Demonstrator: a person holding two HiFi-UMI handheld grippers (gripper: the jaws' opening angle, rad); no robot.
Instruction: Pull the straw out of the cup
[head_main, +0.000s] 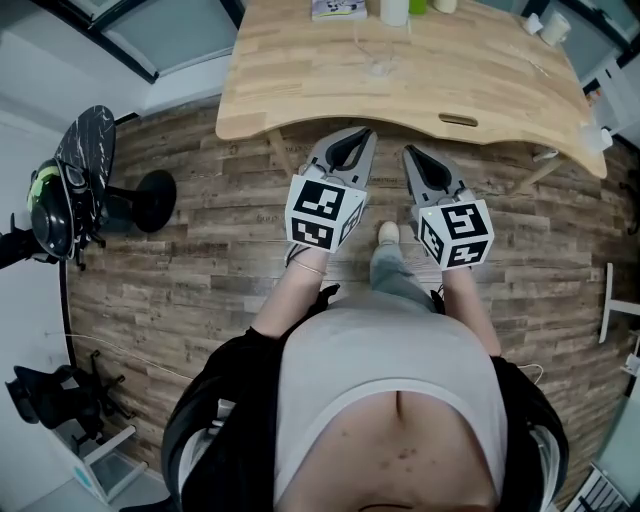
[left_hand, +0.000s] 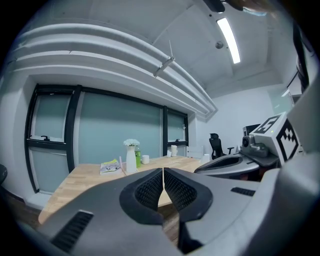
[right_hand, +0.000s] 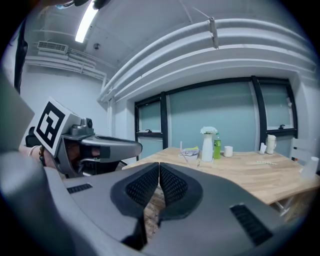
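A clear cup (head_main: 378, 66) stands on the wooden table (head_main: 480, 80), faint in the head view, and its thin pink straw (right_hand: 182, 151) leans out of it. The straw (left_hand: 121, 164) also shows in the left gripper view, just left of a white vase. My left gripper (head_main: 362, 135) is shut and empty, held level above the floor short of the table's near edge. My right gripper (head_main: 410, 152) is beside it, also shut with nothing between its pads. Both point toward the table, well apart from the cup. In their own views, the left gripper (left_hand: 163, 172) and the right gripper (right_hand: 159, 167) have their jaws closed together.
A white vase with flowers (right_hand: 207, 145), a green bottle (right_hand: 217, 146), a booklet (head_main: 338, 9) and a white mug (head_main: 553, 28) sit on the table's far side. A black stool with a helmet (head_main: 90, 190) stands at the left on the wood floor.
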